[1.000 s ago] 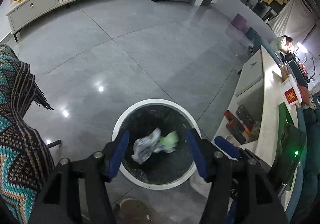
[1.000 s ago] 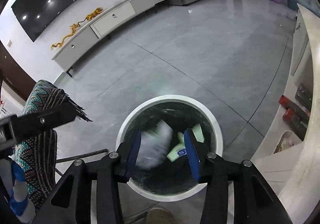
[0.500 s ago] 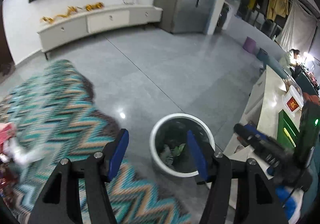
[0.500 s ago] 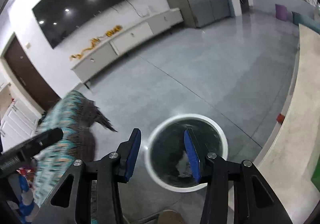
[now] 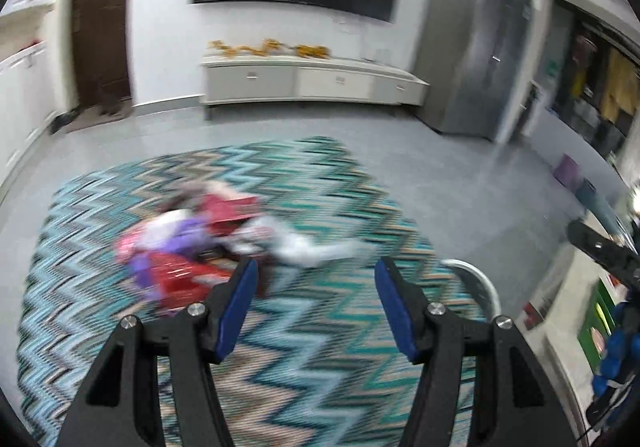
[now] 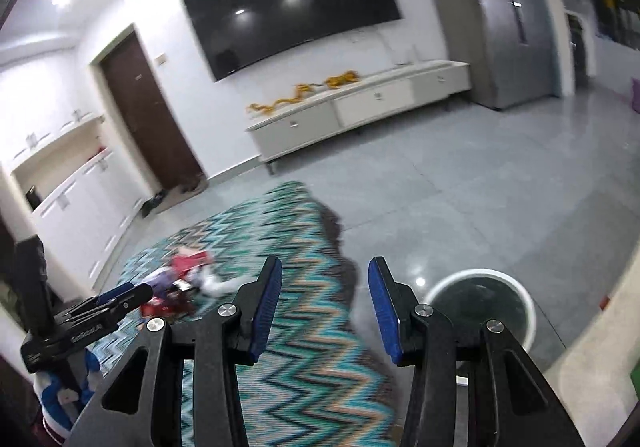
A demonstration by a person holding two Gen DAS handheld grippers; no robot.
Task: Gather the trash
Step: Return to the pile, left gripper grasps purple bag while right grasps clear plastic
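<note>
In the left wrist view the left gripper (image 5: 316, 279) fills the bottom of the frame, its blue-padded jaws standing apart with nothing between them. Past the fingertips, left of centre, a blurred heap of trash (image 5: 208, 243) — red, purple and white wrappers and paper — lies on the zigzag-patterned cloth (image 5: 320, 367) in teal, black and tan. The heap sits just above and to the left of the left blue pad in the picture; whether it touches it cannot be told through the blur. At the right edge of the cloth a curved white rim of the trash bin (image 5: 482, 287) peeks out, and further right the other gripper's dark body shows at the frame edge.

In the right wrist view the right gripper (image 6: 325, 283) is at the bottom centre, jaws likewise apart and empty. The trash (image 6: 188, 275) shows small at centre left on the cloth (image 6: 304, 347), well left of the jaws. The round white-rimmed trash bin (image 6: 480, 307) stands on the grey tiled floor (image 6: 500, 187) at lower right, just beside the right jaw in the picture and apart from the cloth. A dark wall screen (image 6: 288, 3) and a low white cabinet (image 6: 360, 103) occupy the upper half.
</note>
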